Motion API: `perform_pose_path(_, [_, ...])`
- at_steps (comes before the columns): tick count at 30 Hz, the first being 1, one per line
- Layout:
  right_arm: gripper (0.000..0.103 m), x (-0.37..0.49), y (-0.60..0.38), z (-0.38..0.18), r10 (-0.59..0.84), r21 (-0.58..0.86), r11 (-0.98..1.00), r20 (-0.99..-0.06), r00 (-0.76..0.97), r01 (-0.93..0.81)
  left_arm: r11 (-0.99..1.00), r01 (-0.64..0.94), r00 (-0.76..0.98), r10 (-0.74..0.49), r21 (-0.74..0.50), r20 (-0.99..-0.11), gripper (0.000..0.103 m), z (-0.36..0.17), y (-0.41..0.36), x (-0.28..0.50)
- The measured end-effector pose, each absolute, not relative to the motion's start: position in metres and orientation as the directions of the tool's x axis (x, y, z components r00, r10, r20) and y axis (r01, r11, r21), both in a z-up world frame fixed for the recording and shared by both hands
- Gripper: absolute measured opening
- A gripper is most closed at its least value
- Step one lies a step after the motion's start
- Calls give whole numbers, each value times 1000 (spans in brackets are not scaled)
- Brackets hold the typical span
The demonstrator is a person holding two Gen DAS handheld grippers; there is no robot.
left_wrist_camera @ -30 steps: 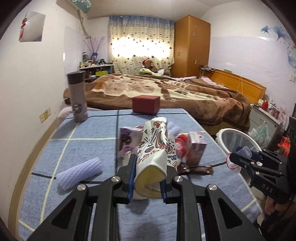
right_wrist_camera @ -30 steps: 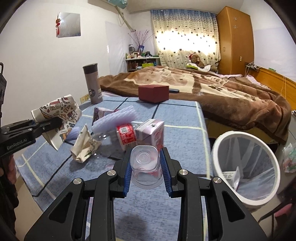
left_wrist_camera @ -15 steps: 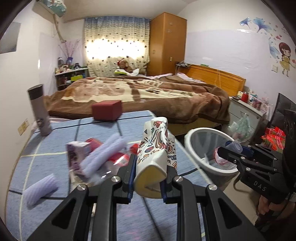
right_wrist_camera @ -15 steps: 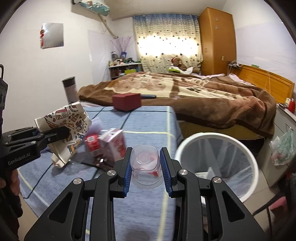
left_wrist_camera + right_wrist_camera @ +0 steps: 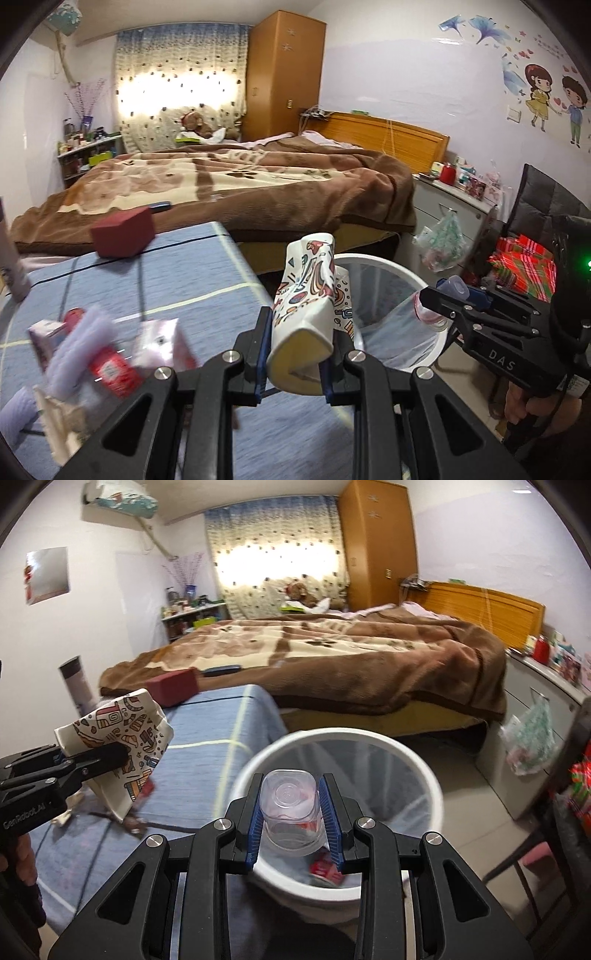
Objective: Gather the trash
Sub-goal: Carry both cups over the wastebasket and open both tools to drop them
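- A bedroom: a bed (image 5: 332,657) under a brown blanket fills the far side, with a curtained window (image 5: 277,565) and a wooden wardrobe (image 5: 376,542) behind it.
- In the foreground lies a blue cloth surface (image 5: 166,273) crossed by pale and dark lines; a dark red box (image 5: 122,236) sits at its far edge.
- A white round waste bin (image 5: 417,771) with a clear liner stands on the floor just right of the blue surface, near the bed's foot; something red lies at its bottom.
- The left gripper (image 5: 295,354) has its fingers clamped tight on a crushed paper cup (image 5: 306,310) printed with colourful doodles, held in the air by the right edge of the blue surface, with the bin beyond it.
- The right gripper (image 5: 293,816) pinches a clear plastic cup (image 5: 290,808) between its blue pads; in its own view the cup shows over the bin's mouth.
- In the left wrist view the right gripper shows at the right, a hand (image 5: 532,410) on its handle.
- More litter remains on the blue surface at the near left: a small pink carton (image 5: 162,347), a red-labelled wrapper (image 5: 110,373) and a pale lilac foam roll (image 5: 79,347), all blurred.
- A plastic bag (image 5: 528,734) hangs from the grey cabinet (image 5: 535,698) on the right.
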State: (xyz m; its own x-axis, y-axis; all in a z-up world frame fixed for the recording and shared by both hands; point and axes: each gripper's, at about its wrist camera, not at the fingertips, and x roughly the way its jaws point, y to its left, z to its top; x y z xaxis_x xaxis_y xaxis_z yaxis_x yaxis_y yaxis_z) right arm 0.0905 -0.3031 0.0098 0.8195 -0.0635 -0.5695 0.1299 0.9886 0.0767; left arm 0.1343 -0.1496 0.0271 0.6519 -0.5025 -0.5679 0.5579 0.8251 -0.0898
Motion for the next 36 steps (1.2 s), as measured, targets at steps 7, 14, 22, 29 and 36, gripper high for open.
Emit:
perform_pose_path(7, [30, 99, -330, -2, -89, 82, 981, -616, 783, 176, 794, 601, 600, -526, -95, -602, 23, 17, -189, 144])
perform_pose_path(14, [30, 103, -350, -19, -107, 81, 974, -661, 743, 212, 777, 622, 559, -526, -95, -641, 24, -1, -220, 153])
perform_pose_path(22, [31, 114, -365, -34, -108, 81, 970, -701, 704, 230, 792, 603, 545, -495, -94, -677, 24, -15, -236, 168])
perform_pose_path(29, [31, 117, -372, -40, -136, 61, 964, -719, 682, 257, 790, 603, 532, -499, -108, -684, 25, -20, -242, 171])
perform_pose_path(36, [47, 116, -374, -39, -133, 57, 966, -724, 677, 252, 795, 592, 534, -510, -133, -674, 59, -19, -236, 173])
